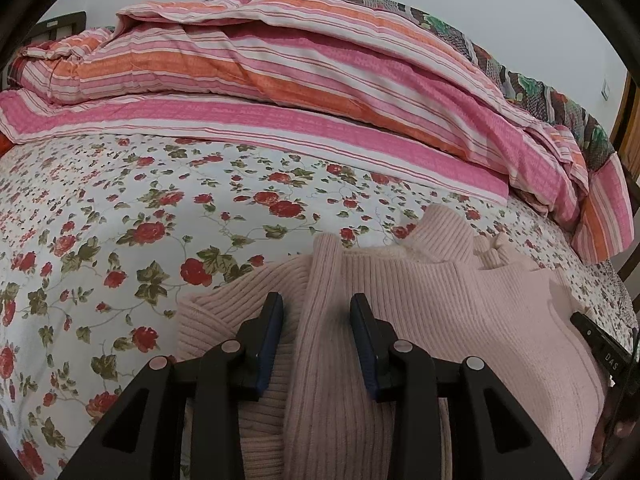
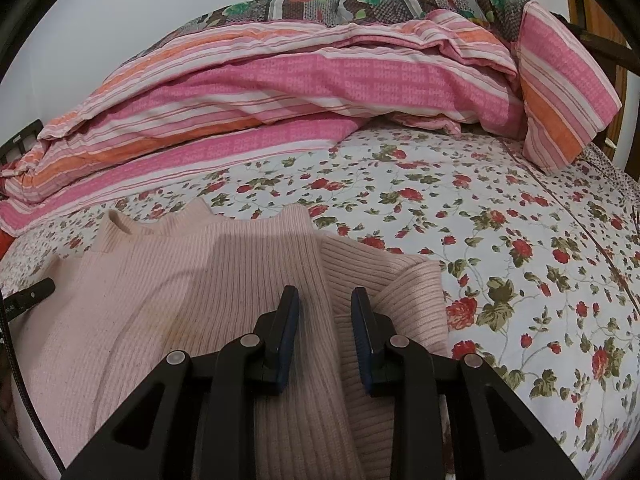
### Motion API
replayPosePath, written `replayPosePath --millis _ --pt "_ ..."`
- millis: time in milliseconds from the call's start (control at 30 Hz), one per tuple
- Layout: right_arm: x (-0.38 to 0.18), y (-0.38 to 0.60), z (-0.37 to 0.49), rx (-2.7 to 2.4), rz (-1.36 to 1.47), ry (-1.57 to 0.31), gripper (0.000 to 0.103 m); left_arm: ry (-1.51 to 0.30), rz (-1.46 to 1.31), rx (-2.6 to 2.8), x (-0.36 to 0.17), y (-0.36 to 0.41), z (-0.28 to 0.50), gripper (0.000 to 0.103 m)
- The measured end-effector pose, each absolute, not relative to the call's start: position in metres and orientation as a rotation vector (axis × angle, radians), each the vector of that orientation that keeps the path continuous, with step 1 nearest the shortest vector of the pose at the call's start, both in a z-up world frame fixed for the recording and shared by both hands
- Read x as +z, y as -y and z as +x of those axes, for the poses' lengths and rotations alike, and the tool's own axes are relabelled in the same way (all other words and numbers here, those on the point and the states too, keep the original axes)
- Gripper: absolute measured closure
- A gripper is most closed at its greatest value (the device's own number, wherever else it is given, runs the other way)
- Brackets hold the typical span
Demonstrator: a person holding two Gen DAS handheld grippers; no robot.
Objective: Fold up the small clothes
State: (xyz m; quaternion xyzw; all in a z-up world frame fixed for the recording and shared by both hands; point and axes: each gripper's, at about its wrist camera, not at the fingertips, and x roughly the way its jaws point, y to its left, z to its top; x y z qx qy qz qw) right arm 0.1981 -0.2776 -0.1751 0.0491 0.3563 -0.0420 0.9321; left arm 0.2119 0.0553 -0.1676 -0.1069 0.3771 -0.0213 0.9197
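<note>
A pale pink ribbed knit sweater lies on the floral bed sheet, collar away from me, with both sleeves folded in over the body. My left gripper is open, its jaws straddling the folded left sleeve just above the knit. In the right wrist view the same sweater lies low and left. My right gripper is open over the folded right sleeve, its jaws either side of the sleeve edge. Neither gripper grips cloth. The other gripper's black tip shows at the edge of each view.
A bunched pink and orange striped quilt lies along the far side of the bed, with a dark floral blanket behind it against the pale wall. A wooden bed frame stands at the right. Bare floral sheet surrounds the sweater.
</note>
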Motion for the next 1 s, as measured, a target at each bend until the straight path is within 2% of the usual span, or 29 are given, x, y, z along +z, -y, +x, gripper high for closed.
replayPosePath --millis 267,300,333,400,667,833,933,1000 --pt "-0.167 0.276 0.194 -0.124 0.089 -0.736 0.071 -0.777 -0.219 -0.044 -0.168 -0.056 0.213 0.067" --pt "-0.161 0.276 0.188 -0.157 0.093 -0.713 0.067 -0.777 -0.218 -0.044 -0.168 -0.056 0.214 0.067" --pt "-0.152 0.274 0.182 -0.179 0.094 -0.677 0.057 -0.777 -0.219 -0.044 -0.169 -0.055 0.214 0.067" --pt "-0.140 0.264 0.180 -0.147 0.089 -0.659 0.049 -0.777 -0.223 -0.046 -0.169 -0.056 0.215 0.066" --pt "-0.121 0.182 0.207 0.087 0.016 -0.729 0.050 -0.777 -0.230 -0.057 -0.169 -0.058 0.216 0.064" --pt "-0.146 0.147 0.244 0.093 -0.048 -0.874 0.067 -0.772 -0.248 -0.072 -0.169 -0.059 0.215 0.063" --pt "-0.165 0.144 0.263 0.096 -0.050 -0.971 0.069 -0.772 -0.258 -0.079 -0.170 -0.060 0.215 0.062" --pt "-0.169 0.143 0.267 0.089 -0.066 -0.969 0.069 -0.772 -0.258 -0.080 -0.170 -0.059 0.215 0.061"
